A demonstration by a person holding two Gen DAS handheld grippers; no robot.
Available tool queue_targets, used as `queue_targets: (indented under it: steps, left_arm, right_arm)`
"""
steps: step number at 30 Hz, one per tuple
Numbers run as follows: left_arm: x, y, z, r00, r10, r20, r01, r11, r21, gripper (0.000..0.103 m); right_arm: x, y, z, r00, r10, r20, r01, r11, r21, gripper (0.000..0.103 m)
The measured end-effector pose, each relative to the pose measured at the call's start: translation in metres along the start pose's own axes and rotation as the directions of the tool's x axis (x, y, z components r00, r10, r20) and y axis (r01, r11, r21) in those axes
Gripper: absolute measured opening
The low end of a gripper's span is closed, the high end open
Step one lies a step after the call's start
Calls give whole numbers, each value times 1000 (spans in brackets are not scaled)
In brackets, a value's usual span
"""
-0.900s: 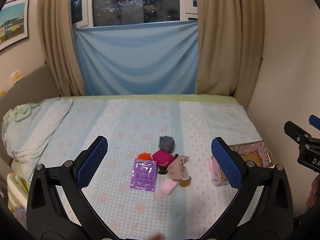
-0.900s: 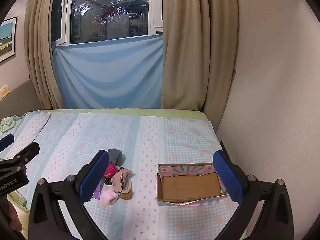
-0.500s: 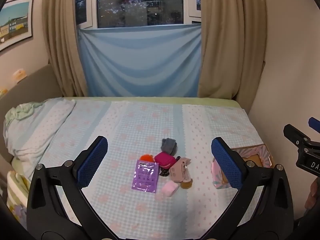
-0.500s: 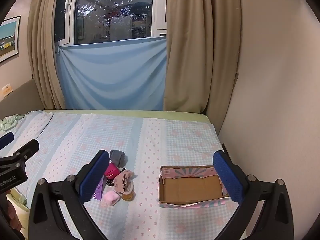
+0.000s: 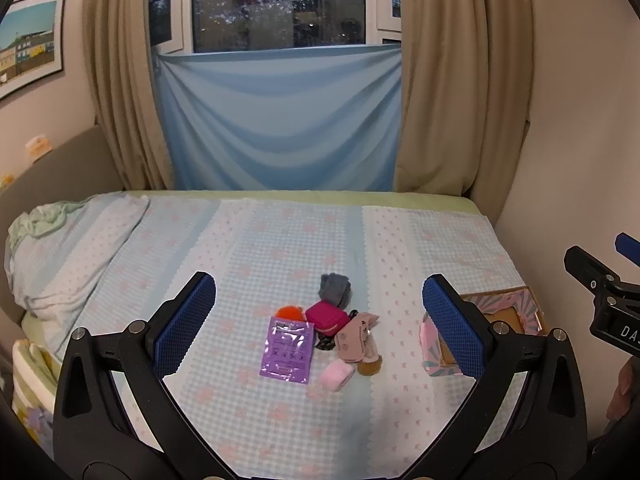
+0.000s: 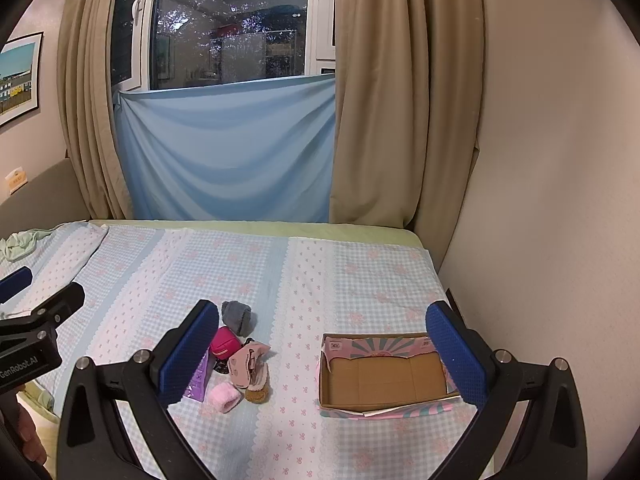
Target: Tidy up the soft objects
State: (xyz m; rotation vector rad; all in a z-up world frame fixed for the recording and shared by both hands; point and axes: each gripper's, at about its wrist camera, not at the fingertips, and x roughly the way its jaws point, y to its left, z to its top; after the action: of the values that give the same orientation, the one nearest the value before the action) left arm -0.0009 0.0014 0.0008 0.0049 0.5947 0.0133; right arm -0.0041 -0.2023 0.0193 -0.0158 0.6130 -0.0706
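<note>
A small heap of soft things lies mid-bed: a grey sock roll [image 5: 335, 289], a magenta pouch [image 5: 327, 317], an orange pom [image 5: 289, 312], a purple packet [image 5: 287, 348], a pink patterned sock [image 5: 354, 336], a pale pink roll [image 5: 337, 375] and a brown piece [image 5: 370, 366]. The heap also shows in the right wrist view [image 6: 238, 354]. An empty cardboard box [image 6: 386, 374] with pink edges sits to its right. My left gripper [image 5: 318, 326] is open above the heap. My right gripper [image 6: 322, 354] is open, between heap and box.
The bed has a blue checked sheet [image 5: 280, 248] with a pillow [image 5: 64, 252] at the left. A wall [image 6: 552, 200] runs close along the right side of the box. Curtains and a blue cloth [image 5: 280, 120] hang behind the bed.
Both views have tilted upward and pulled back a little, so the heap and box sit lower and smaller. Both grippers stay open and nothing on the bed has moved.
</note>
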Motion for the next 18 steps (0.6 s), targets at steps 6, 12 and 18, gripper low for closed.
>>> queue_targets:
  steps: [6, 12, 18]
  left_arm:
    - [3, -1, 1, 1000, -15, -7, 15, 1000, -2, 103]
    - [7, -6, 3, 1000, -26, -12, 26, 1000, -3, 103]
    - [12, -10, 3, 999, -36, -17, 36, 999, -1, 103]
  right_arm:
    - [-1, -5, 2, 1000, -10, -3, 10, 1000, 2, 103]
    - [-1, -10, 4, 1000, -21, -8, 21, 1000, 5, 103]
    - [-2, -13, 5, 999, -29, -16, 29, 1000, 5, 103]
